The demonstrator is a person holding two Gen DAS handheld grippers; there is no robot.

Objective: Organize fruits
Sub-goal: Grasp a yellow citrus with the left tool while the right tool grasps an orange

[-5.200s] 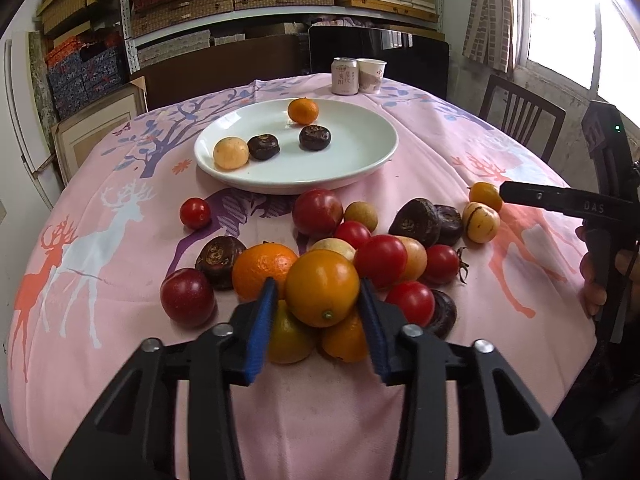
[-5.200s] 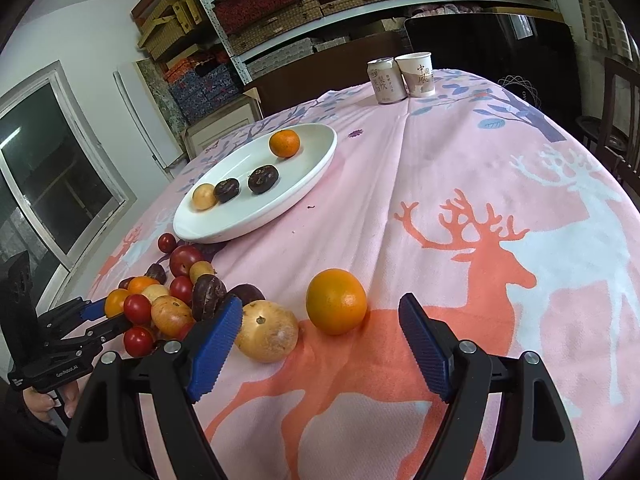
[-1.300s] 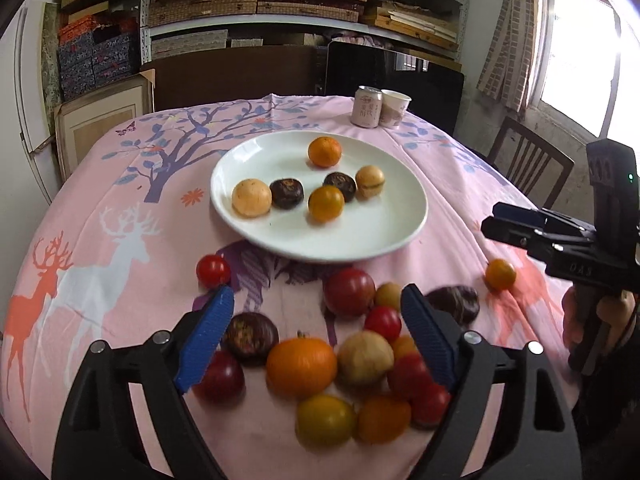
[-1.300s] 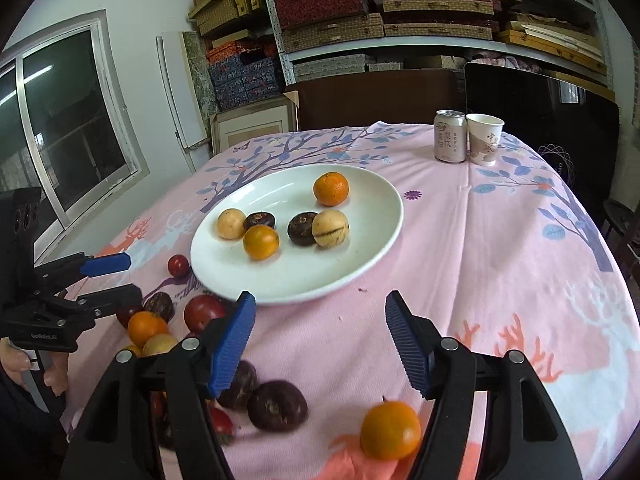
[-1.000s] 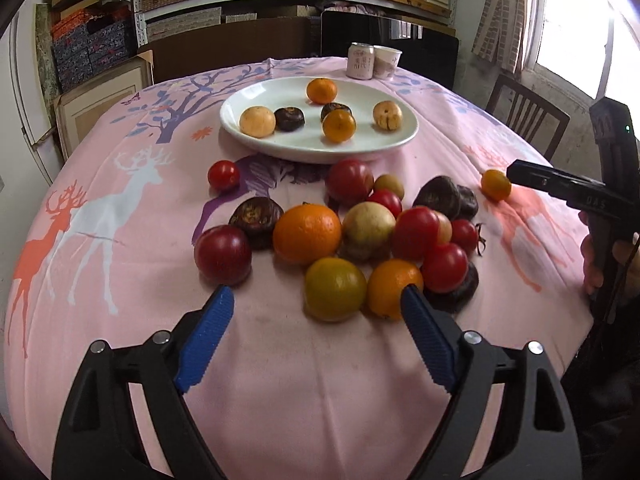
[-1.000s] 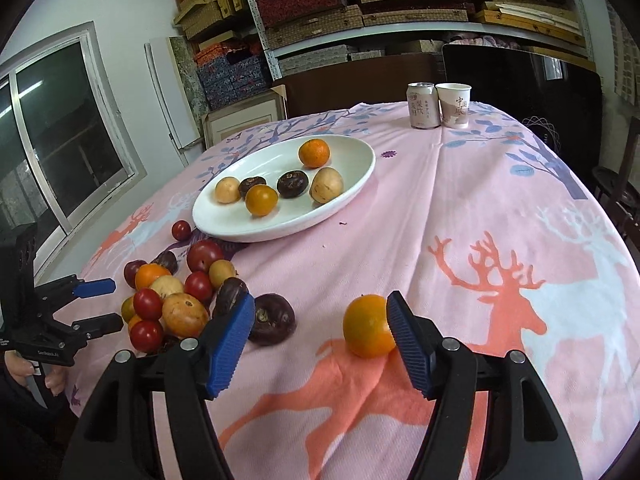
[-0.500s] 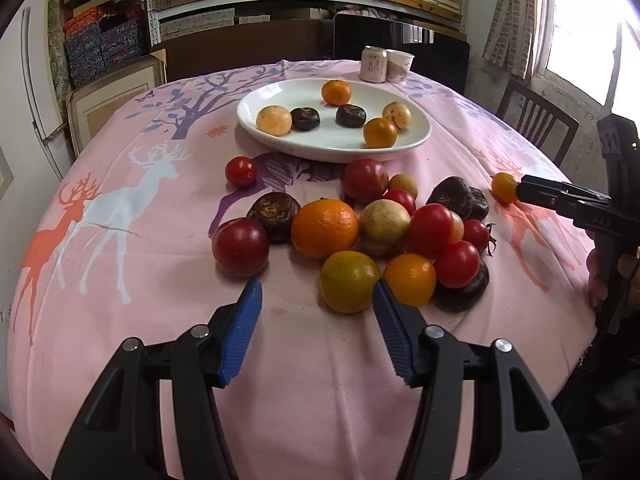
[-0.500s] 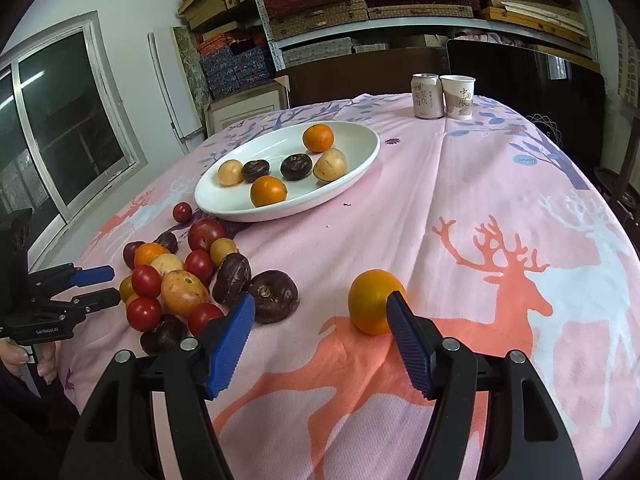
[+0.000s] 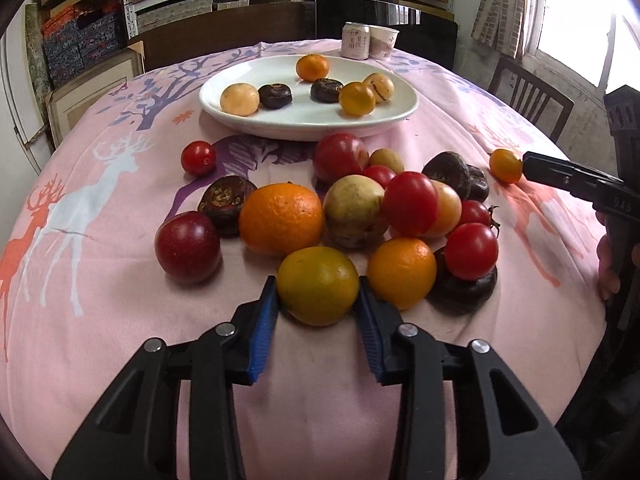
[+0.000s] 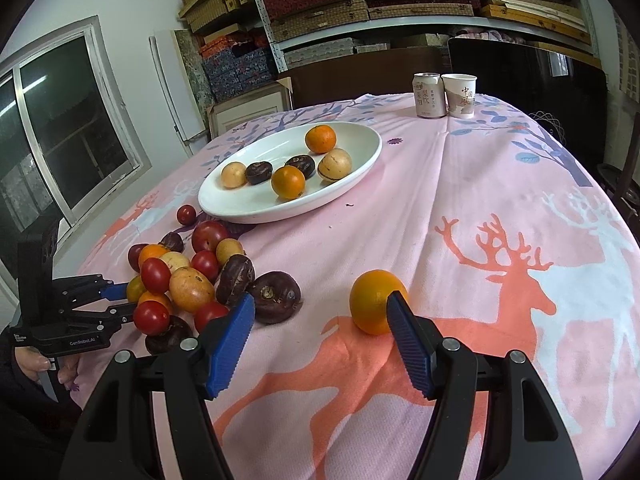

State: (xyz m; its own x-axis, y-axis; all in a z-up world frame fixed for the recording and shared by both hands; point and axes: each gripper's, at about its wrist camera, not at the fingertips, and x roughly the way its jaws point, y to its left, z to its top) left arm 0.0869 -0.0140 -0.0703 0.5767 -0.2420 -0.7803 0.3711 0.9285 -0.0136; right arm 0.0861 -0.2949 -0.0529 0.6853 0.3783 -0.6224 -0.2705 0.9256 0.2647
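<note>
Left tongs (image 9: 318,304) closing around yellow-green citrus (image 9: 318,285) at 6 o'clock edge of fruit pile, nearest and easiest to reach. Blue pads (image 9: 262,332) flanked both sides. Right tongs (image 10: 320,320) half open, empty, beside lone orange (image 10: 374,300). White plate (image 9: 240,120) at 12 o'clock, likely destination.

On the black body of my left gripper (image 10: 120,302) I read "GenRobot.AI" in small white letters. The silver drink can (image 10: 429,94) carries Chinese characters too small for me to make out. The white paper cup (image 10: 461,96) beside it shows red characters, the top one reading "中".
</note>
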